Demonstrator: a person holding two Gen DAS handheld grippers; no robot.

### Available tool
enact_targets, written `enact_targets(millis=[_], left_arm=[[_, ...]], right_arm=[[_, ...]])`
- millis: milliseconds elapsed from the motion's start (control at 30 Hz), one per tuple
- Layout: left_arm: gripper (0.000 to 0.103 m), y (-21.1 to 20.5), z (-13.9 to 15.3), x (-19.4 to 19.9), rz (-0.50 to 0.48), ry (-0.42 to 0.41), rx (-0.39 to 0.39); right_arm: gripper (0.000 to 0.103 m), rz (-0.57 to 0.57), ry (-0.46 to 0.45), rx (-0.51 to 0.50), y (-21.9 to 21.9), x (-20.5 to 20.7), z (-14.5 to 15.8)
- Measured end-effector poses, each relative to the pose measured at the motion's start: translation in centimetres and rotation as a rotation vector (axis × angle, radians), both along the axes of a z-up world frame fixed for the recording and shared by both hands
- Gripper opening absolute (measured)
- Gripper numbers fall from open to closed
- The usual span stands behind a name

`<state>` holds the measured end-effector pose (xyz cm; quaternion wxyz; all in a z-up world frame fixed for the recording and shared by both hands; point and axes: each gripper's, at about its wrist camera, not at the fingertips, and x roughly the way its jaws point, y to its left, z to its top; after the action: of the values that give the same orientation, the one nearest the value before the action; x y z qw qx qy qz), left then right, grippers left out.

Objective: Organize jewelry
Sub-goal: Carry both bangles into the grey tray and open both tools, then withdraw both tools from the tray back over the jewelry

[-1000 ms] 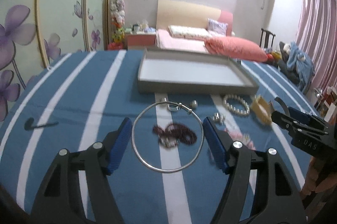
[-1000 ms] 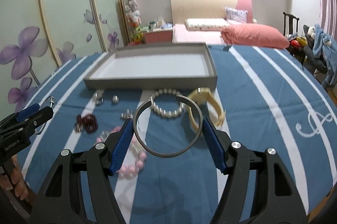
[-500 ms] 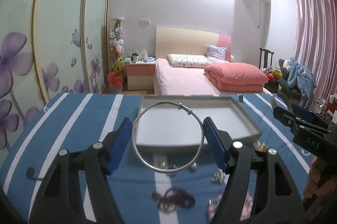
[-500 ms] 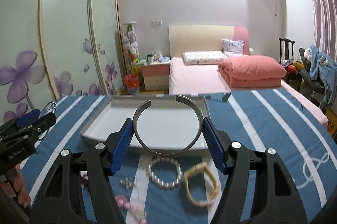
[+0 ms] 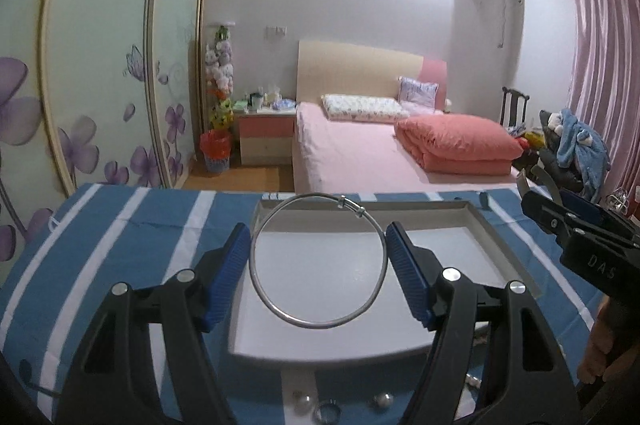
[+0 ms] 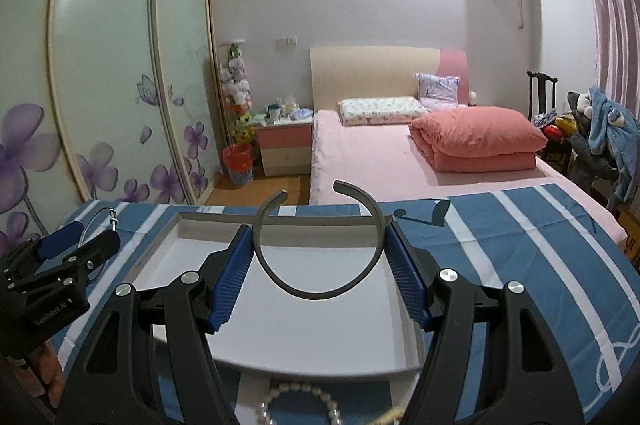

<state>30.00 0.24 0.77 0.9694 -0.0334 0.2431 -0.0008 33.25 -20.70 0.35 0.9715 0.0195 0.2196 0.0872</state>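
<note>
My left gripper [image 5: 318,257] is shut on a thin silver bangle [image 5: 256,279], held upright over the grey tray [image 5: 508,253]. My right gripper [image 6: 318,257] is shut on a dark grey open cuff bracelet [image 6: 316,295], its gap pointing away from me, held above the same tray [image 6: 160,245]. In the right wrist view the left gripper [image 6: 76,245] shows at the far left with the bangle. The right gripper [image 5: 560,213] shows at the right edge of the left wrist view. The tray's white floor is bare.
The tray lies on a blue cloth with white stripes [image 6: 540,245]. Before its near edge lie a pearl bracelet [image 6: 300,403] and small earrings and a ring [image 5: 328,409]. Beyond the cloth stands a pink bed [image 6: 380,161], with a flowered wardrobe [image 6: 100,85] on the left.
Both grippers have carried their bracelets forward and upward, from over the loose jewellery to above the tray. The loose pieces have dropped to the bottom edge of both views.
</note>
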Motion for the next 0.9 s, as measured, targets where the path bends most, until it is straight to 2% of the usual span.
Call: enact_targets(millis=[233, 400, 500, 533, 567, 600, 900], left_arm=[[0.068, 0.3, -3.1, 4.1, -0.021, 0.111, -0.02], [0.068, 0.0, -4.5, 5.6, -0.025, 0.146, -0.012], [0.069, 0.1, -5.3, 6.1, -0.021, 0.163, -0.005], [0.069, 0.2, -5.5, 6.3, -0.019, 0.166, -0.006], [0.071, 0.3, -5.6, 6.3, -0.012, 0.165, -0.005], [0.074, 0.3, -5.7, 6.4, -0.006, 0.165, -0.004], [0.074, 1.5, -3.9, 4.7, 0.038, 0.124, -0.01]], right_arm=[[0.067, 0.016, 0.185, -0.015, 1.3, 4.3, -3.8], [0.067, 0.008, 0.273, -0.031, 1.4, 5.6, -5.8], [0.071, 0.001, 0.284, -0.041, 1.4, 5.7, -6.0], [0.078, 0.004, 0.279, -0.038, 1.3, 5.6, -5.9], [0.08, 0.005, 0.269, -0.036, 1.2, 5.3, -5.6], [0.08, 0.005, 0.258, -0.036, 1.2, 5.1, -5.3], [0.08, 0.006, 0.215, -0.008, 0.3, 3.9, -3.4]])
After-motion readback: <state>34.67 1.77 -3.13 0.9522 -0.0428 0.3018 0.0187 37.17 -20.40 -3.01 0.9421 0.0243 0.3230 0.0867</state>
